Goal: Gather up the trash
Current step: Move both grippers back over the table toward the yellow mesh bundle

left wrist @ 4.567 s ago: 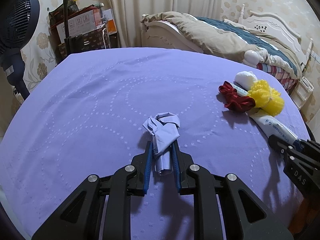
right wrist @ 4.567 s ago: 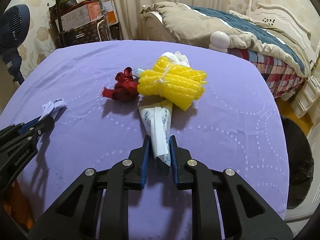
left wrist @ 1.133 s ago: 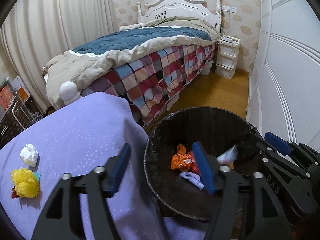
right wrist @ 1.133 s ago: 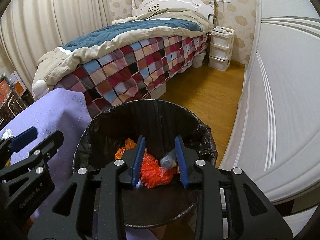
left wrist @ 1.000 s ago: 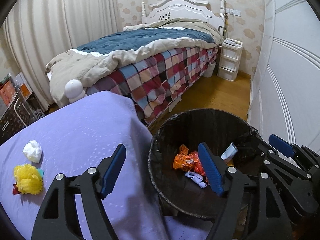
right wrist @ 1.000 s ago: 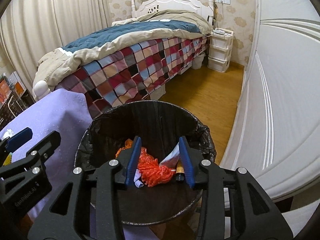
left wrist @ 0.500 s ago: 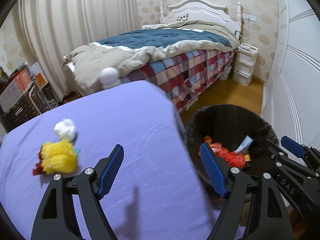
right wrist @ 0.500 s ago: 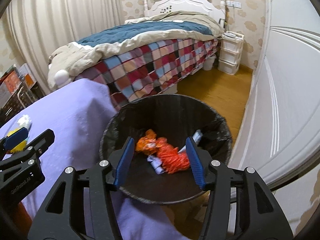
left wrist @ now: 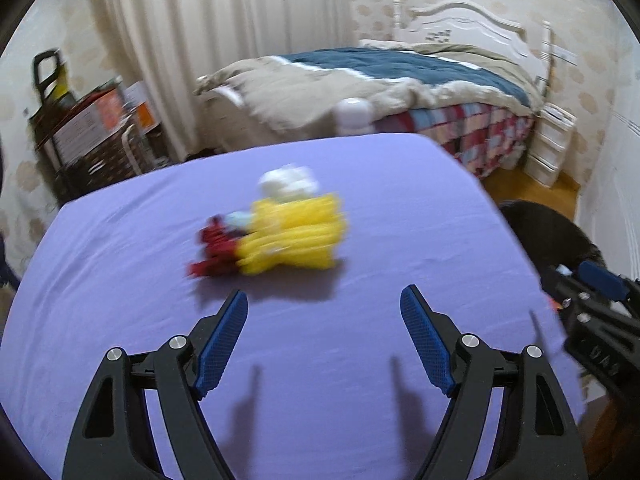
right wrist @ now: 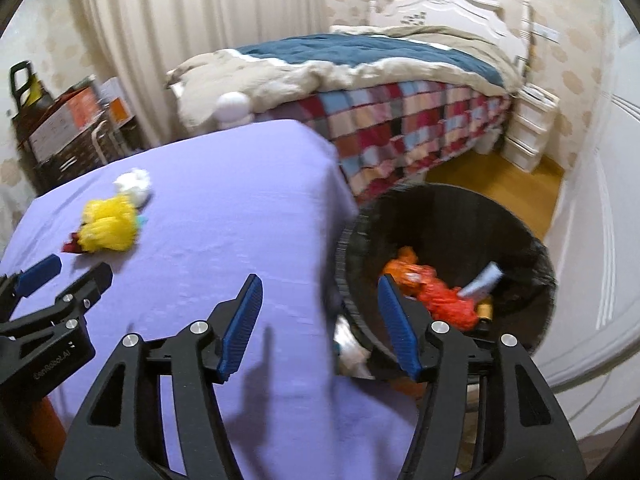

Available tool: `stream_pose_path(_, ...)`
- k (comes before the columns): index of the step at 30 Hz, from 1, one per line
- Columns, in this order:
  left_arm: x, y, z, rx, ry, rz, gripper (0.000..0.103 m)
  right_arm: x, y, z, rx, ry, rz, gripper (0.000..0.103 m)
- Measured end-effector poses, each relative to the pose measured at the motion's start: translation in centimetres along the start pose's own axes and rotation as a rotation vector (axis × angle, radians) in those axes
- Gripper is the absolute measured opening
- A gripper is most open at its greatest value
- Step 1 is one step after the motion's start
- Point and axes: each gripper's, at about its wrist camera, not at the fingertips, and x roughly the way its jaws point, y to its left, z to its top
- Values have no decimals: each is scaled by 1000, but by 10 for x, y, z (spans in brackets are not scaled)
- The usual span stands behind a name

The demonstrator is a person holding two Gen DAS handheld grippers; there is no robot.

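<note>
Both my claws are empty with their jaws spread wide. The left gripper hangs low over the purple tablecloth, and the remaining trash sits dead ahead of it, a little beyond the fingertips: a yellow bundle with a red scrap touching its left side and a white wad just behind it. I judge the wide opening suits that bulky yellow piece, which looks soft and should squash between the pads.

The right gripper sits at the table's right edge, one finger over the cloth and the other over the black bin, which stands on the floor just beside the table. Inside the bin, ahead and right of that claw, lie orange wrappers and a pale tube, so part of the collecting looks done. The pile is well off to this claw's left.

The cloth is smooth with faint creases. Beyond the table stand a bed with a patchwork cover, pale curtains, stacked boxes on the left, and wooden floor by the bin. Both views are motion-blurred, so fine detail on the pile escapes me.
</note>
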Motion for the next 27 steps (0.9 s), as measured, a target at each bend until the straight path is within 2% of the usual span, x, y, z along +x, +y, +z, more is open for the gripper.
stream_pose_path(12,0,103,-16,-144,24,141,76,15,94,13,-130,27,111,60)
stream_pose_path(16,-2,129,-19,-176,22,178,76,17,120,24,-151,20,141,68)
stream_pose_path(27,-1,192,-23,-267,30,250,76,34,180,41,-177,31,189,71)
